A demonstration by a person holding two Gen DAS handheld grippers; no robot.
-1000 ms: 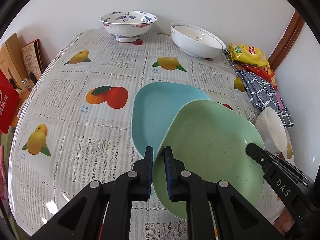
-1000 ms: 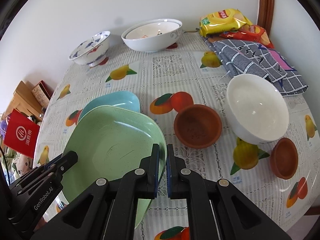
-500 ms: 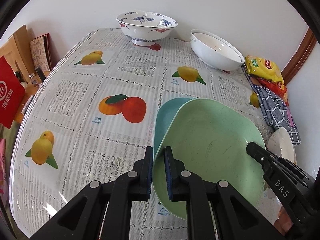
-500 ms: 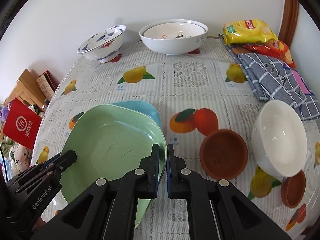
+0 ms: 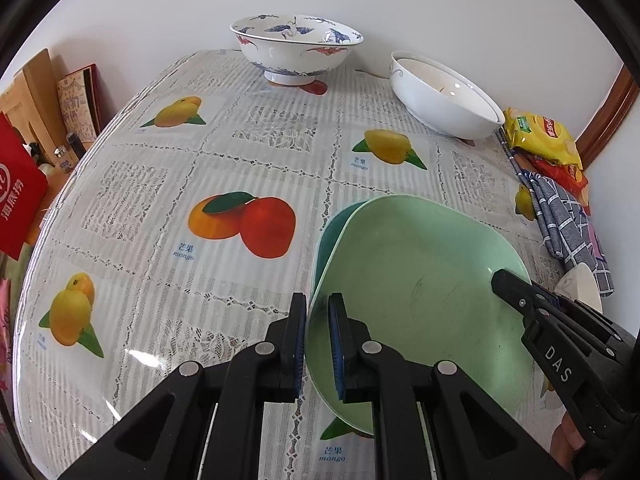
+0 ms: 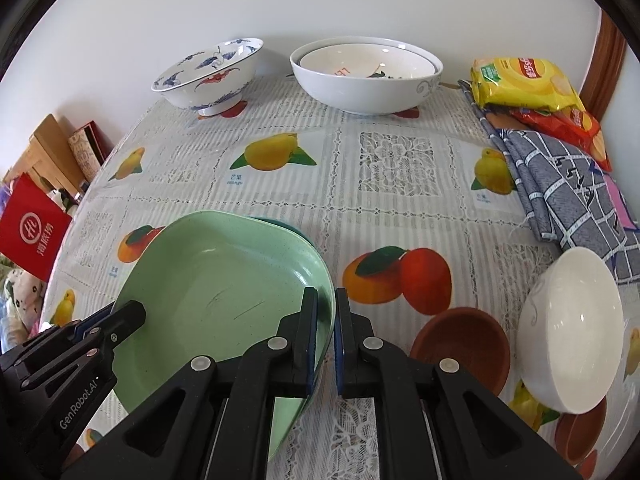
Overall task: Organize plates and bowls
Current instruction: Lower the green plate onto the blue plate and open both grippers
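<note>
Both grippers hold a light green plate (image 5: 420,284) by opposite rims. My left gripper (image 5: 317,344) is shut on its left rim; my right gripper (image 6: 326,336) is shut on its right rim, and the plate (image 6: 216,292) shows there too. A blue plate (image 5: 330,232) lies under it, with only a thin edge showing (image 6: 280,225). A blue-patterned bowl (image 5: 296,50) and a large white bowl (image 5: 444,100) with a smaller one nested inside stand at the table's far side. A white bowl (image 6: 568,332) and two brown bowls (image 6: 460,344) (image 6: 576,432) sit at the right.
The table has a fruit-print cloth (image 5: 160,208). Snack bags (image 6: 524,84) and a grey checked towel (image 6: 560,188) lie at the far right. A red bag (image 5: 16,200) and wooden boxes (image 5: 36,108) stand beyond the left table edge. A wall runs behind the table.
Both grippers have carried the green plate to the left over the blue plate. The blue plate is now almost fully covered. The grips have not changed.
</note>
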